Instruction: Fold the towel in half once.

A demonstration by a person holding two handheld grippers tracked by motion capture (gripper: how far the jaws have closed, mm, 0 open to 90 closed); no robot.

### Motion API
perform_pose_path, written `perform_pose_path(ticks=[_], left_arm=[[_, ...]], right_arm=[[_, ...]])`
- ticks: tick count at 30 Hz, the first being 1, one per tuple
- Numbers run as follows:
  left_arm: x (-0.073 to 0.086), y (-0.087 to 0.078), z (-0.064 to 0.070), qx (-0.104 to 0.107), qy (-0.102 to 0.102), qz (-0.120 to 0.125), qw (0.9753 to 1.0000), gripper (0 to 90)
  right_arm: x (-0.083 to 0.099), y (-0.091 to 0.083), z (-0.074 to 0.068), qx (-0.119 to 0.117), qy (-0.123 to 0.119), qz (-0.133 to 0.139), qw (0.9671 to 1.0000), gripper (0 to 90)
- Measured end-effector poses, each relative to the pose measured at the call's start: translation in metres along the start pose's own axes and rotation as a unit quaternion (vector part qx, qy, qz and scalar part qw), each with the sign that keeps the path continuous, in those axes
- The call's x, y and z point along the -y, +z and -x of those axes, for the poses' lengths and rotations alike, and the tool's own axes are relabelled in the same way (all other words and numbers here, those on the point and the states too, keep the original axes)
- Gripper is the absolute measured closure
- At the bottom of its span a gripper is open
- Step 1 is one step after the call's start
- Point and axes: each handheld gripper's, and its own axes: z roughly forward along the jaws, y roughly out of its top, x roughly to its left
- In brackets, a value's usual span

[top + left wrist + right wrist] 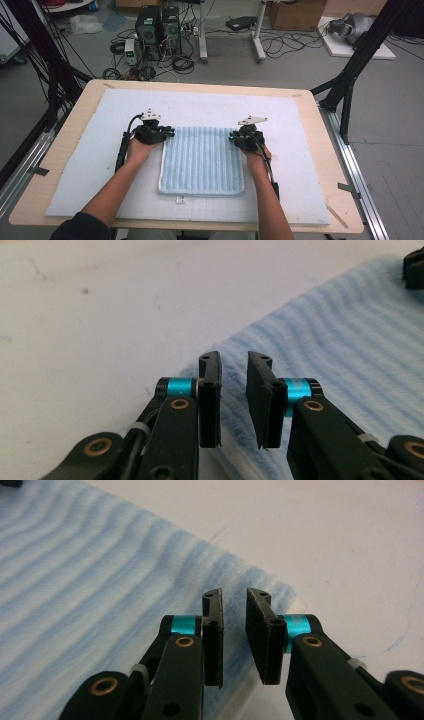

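The towel (202,160) lies flat on the white mat (90,165). A small tag (180,199) at its near edge is unreadable. Left gripper (234,371) and right gripper (234,607) hover at its far corners, jaws slightly parted, holding nothing.

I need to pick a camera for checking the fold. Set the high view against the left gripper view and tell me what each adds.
High view alone: the whole light blue towel lying flat on the white mat, the left gripper at its far left corner, the right gripper at its far right corner, both forearms, and computers on the floor beyond the table.

Left gripper view alone: the jaws stand slightly apart over the towel's corner, nothing pinched between them.

Both: the striped towel, the white mat, the left gripper.
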Motion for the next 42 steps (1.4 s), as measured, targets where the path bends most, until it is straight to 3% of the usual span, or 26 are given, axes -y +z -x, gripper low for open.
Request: perform_pose_path(ticks=[1,3,5,7,9,11,13,16,20,21,23,25,28,31,34,39,42], left_arm=[[0.002,0.002,-0.002,-0.002,0.000,-0.010,0.9999,75.6],[0.003,0.002,-0.003,0.000,-0.009,-0.005,0.9999,76.8],[0.003,0.001,-0.002,-0.008,0.015,-0.012,0.9998,78.5],[0.003,0.001,-0.001,-0.011,0.008,-0.011,0.9998,78.8],[0.003,-0.002,-0.002,-0.012,-0.002,-0.012,0.9999,77.6],[0.005,-0.008,-0.002,-0.006,-0.003,0.000,1.0000,71.5],[0.008,-0.016,-0.001,0.002,-0.004,0.029,0.9996,67.2],[0.009,-0.029,-0.001,0.029,-0.019,0.059,0.9977,56.4],[0.009,-0.048,0.004,0.053,-0.034,0.116,0.9912,42.3],[0.010,-0.051,0.006,0.066,-0.034,0.121,0.9899,39.3],[0.010,-0.054,0.008,0.067,-0.037,0.119,0.9900,30.6],[0.010,-0.057,0.009,0.063,-0.038,0.128,0.9890,21.4],[0.011,-0.065,0.011,0.062,-0.029,0.140,0.9878,18.2],[0.012,-0.071,0.016,0.060,-0.014,0.143,0.9878,17.9],[0.013,-0.076,0.018,0.059,-0.012,0.145,0.9876,17.9],[0.013,-0.079,0.020,0.055,-0.007,0.142,0.9884,17.9],[0.013,-0.079,0.019,0.052,-0.011,0.144,0.9882,17.9]], right_arm=[[0.001,0.003,0.000,0.007,-0.001,-0.004,1.0000,77.7],[0.005,0.006,0.002,0.012,0.004,-0.017,0.9998,78.0],[0.005,0.003,0.003,0.018,0.005,-0.023,0.9996,78.3],[0.006,0.000,0.003,0.029,-0.005,-0.029,0.9991,78.3],[0.007,-0.003,0.004,0.025,-0.004,-0.031,0.9992,77.3],[0.007,-0.007,0.004,0.025,-0.001,-0.029,0.9993,74.0],[0.008,-0.016,0.003,0.011,-0.009,-0.004,0.9999,70.4],[0.012,-0.027,0.004,-0.003,-0.010,0.017,0.9998,60.4],[0.018,-0.040,0.014,-0.026,0.008,0.039,0.9989,43.9],[0.019,-0.044,0.017,-0.031,0.012,0.045,0.9984,40.3],[0.020,-0.052,0.021,-0.050,0.020,0.058,0.9969,33.9],[0.022,-0.058,0.022,-0.045,0.013,0.062,0.9970,27.4],[0.030,-0.067,0.018,-0.017,0.002,0.047,0.9988,13.2],[0.040,-0.080,0.014,-0.016,-0.014,0.051,0.9985,11.8],[0.049,-0.094,0.012,-0.024,-0.023,0.071,0.9969,11.5],[0.051,-0.101,0.013,-0.014,-0.029,0.089,0.9955,11.5],[0.051,-0.100,0.014,-0.009,-0.027,0.085,0.9959,11.4]])
